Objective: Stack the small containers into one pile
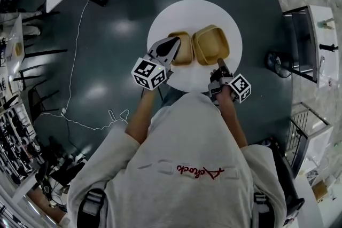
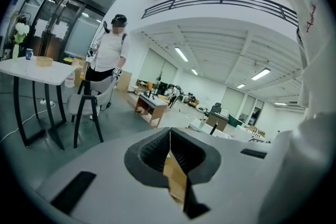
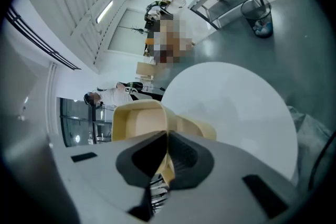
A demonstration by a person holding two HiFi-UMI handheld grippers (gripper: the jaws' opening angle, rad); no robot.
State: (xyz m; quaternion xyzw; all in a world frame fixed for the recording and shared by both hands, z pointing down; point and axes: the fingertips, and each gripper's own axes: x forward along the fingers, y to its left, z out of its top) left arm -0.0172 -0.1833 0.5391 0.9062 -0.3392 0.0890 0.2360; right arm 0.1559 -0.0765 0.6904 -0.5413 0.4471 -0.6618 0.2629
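1. Your left gripper (image 1: 173, 47) has its jaws pinched tight on the near wall of the left container (image 1: 185, 52).
2. Your right gripper (image 1: 219, 65) is clamped nearly closed on the right container (image 1: 211, 44) at its near rim.
3. Both containers sit side by side on the round white table (image 1: 187, 10), not stacked.

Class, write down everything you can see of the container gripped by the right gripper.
The right container is a tan, square, open-topped tub with rounded corners, seemingly smooth plastic, and empty. It stands mouth up on the round white table, beside a second container. The right gripper pinches its near rim.
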